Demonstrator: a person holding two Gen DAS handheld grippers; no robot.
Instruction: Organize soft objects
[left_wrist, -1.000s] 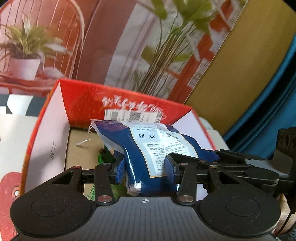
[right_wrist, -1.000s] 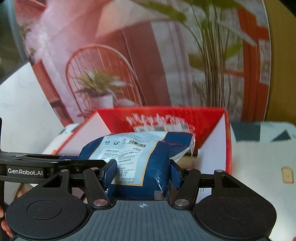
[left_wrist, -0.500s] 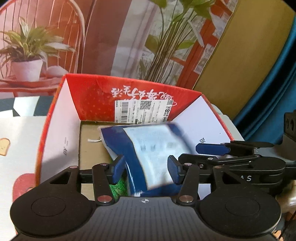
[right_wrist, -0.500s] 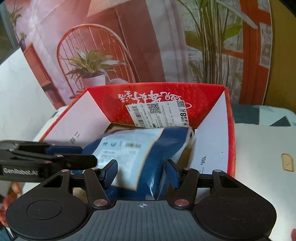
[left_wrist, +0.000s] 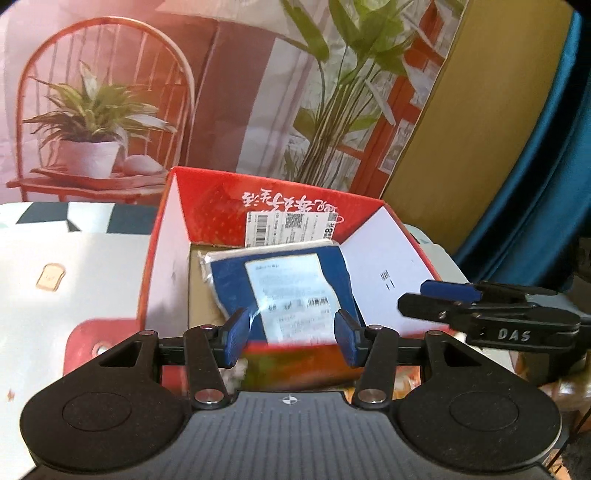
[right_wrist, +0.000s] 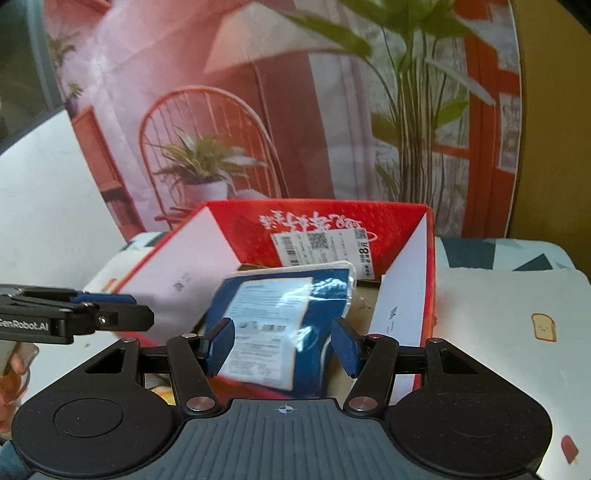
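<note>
Packet dropped in the box.
Your left tongs (left_wrist: 291, 341) and right tongs (right_wrist: 283, 347) are spread and empty; the blue packet (left_wrist: 284, 284) leans inside the red box (left_wrist: 162, 266).

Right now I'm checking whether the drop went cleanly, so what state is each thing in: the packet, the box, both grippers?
blue packet: lying in the box, tilted, label side up, free of both grippers.
red box: open at the top, flaps standing up.
left gripper: open, nothing between its pads; jaws have just been opening.
right gripper: open, holding nothing; the packet lies beyond its pads.
</note>
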